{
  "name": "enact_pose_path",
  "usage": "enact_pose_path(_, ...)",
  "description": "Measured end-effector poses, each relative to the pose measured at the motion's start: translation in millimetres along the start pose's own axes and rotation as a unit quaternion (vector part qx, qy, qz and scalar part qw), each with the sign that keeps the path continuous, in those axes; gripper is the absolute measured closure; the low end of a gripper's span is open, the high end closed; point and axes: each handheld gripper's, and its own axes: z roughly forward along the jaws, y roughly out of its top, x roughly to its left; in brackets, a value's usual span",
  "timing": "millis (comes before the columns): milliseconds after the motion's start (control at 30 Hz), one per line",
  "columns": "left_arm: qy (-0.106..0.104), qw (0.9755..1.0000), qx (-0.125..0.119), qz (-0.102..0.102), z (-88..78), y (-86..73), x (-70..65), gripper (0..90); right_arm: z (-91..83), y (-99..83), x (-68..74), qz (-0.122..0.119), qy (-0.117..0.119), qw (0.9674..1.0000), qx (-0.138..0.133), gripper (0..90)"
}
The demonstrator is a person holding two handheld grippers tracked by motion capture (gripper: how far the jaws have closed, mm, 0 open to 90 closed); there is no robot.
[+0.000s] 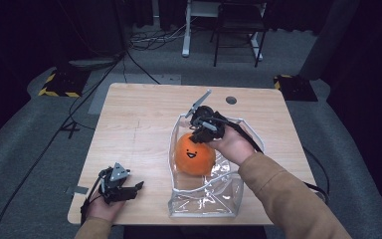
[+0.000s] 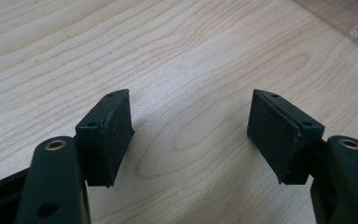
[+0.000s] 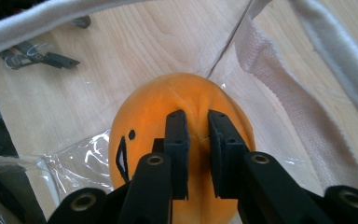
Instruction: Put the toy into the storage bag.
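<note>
table (image 1: 139, 124): pale matt wood grain showing | toy (image 1: 195, 155): orange plush looking soft | bag (image 1: 206, 199): clear plastic glinting glossy, white cloth trim

One orange plush toy (image 1: 195, 154), one clear bag (image 1: 206, 199), two hand-held grippers, one table (image 1: 134, 129).

Recording studio, black curtains (image 1: 40, 25), floor cables (image 1: 144, 64)

No readable text, label, brand or number anywhere I look. Only sign-like marks: drawn smiling face, black eyes and mouth, on orange plush toy (image 1: 195, 155); from my right hand-held gripper view, one eye dot and mouth edge show on its side. Yellow-black hazard stripes on base plates (image 1: 58, 92) on floor beyond table; no wording on them.
</note>
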Motion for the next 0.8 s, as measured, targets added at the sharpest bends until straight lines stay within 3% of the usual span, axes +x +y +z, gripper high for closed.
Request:
enact_pose_path(300, 0.000, 1.0000, 0.000, 0.000, 0.0, 0.0, -0.1, 31.2, 17.5, -2.8, -2.3, -0.001, 0.011, 0.9996, 0.025, 78.6)
enact_pose_path(800, 0.000, 1.0000, 0.000, 0.000, 0.0, 0.0, -0.1, 31.3, 30.0, -3.0, -2.4, -0.013, 0.024, 0.9981, 0.056, 76.4)
